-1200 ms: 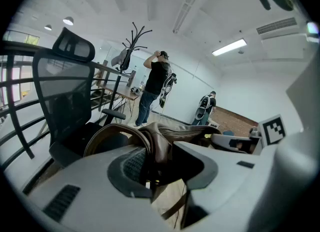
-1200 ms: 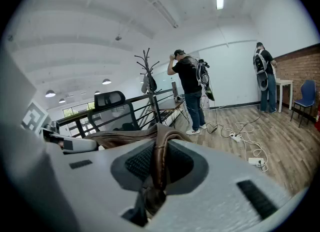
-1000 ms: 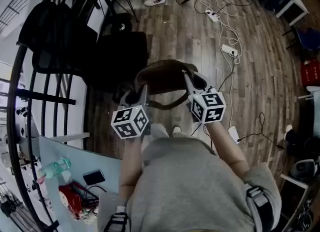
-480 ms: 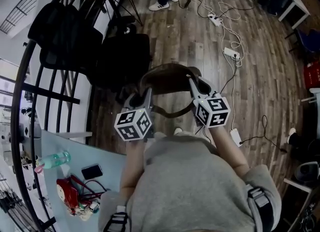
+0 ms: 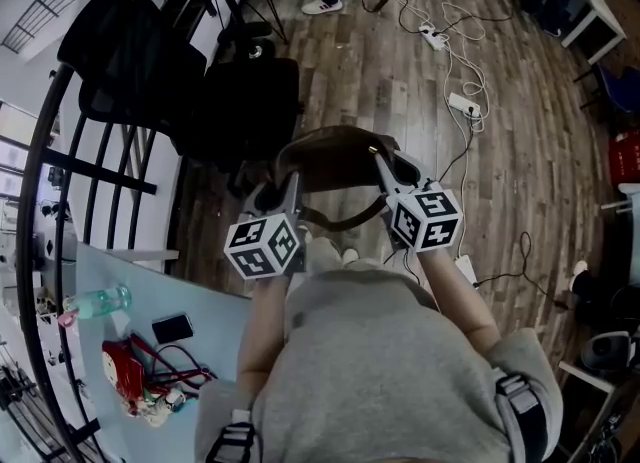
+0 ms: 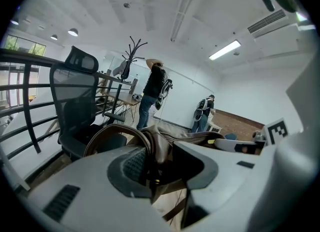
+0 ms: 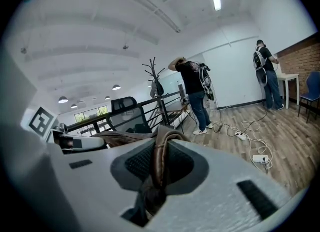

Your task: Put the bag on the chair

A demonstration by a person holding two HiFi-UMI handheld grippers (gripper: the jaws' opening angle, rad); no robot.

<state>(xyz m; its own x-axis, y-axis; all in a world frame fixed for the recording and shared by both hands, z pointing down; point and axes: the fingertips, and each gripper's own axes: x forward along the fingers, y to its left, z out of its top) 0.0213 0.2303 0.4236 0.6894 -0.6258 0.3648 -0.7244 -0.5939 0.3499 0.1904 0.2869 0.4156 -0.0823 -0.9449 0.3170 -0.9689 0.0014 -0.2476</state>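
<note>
Head view: from above the person's shoulders, steeply down at the floor, with the chair (image 5: 240,111) up and left of the middle and the bag (image 5: 335,156) just below it. Left gripper view and right gripper view: from just behind the jaws, very near the bag, almost level across the room toward the chair. Shared by all three: chair, bag and the railing (image 5: 60,181) beside the chair; by the two gripper views also the coat stand (image 6: 131,50) beyond the chair.

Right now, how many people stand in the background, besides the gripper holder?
2: one person by the coat rack, arm raised; another person facing the white wall, far right. Others may be hidden.
</note>
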